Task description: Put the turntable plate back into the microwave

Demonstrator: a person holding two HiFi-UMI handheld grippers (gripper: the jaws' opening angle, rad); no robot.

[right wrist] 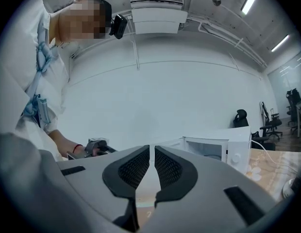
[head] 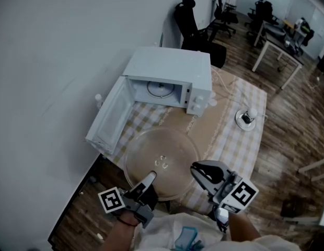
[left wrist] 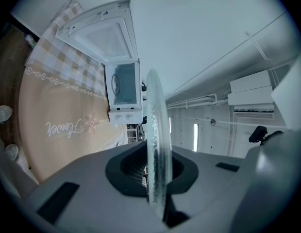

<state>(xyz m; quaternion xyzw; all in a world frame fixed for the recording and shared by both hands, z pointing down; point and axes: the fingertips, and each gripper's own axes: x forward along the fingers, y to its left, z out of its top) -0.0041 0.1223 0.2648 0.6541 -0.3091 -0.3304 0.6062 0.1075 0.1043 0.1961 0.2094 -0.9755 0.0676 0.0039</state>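
The clear glass turntable plate (head: 162, 161) hangs level over the near end of the table. My left gripper (head: 150, 178) is shut on its near-left rim. In the left gripper view the plate (left wrist: 155, 140) shows edge-on between the pads. My right gripper (head: 196, 169) is at the plate's near-right rim; its pads (right wrist: 136, 166) stand almost together with nothing between them. The white microwave (head: 170, 80) stands beyond the plate. Its door (head: 111, 116) is swung wide to the left, and a roller ring (head: 161, 89) lies inside. The microwave also shows in the gripper views (left wrist: 124, 89) (right wrist: 223, 149).
A checked cloth with a beige runner (head: 240, 140) covers the table. A small white round device (head: 246, 119) sits on it to the right of the microwave. Black office chairs (head: 193, 25) and a desk (head: 277, 46) stand behind, on the wooden floor.
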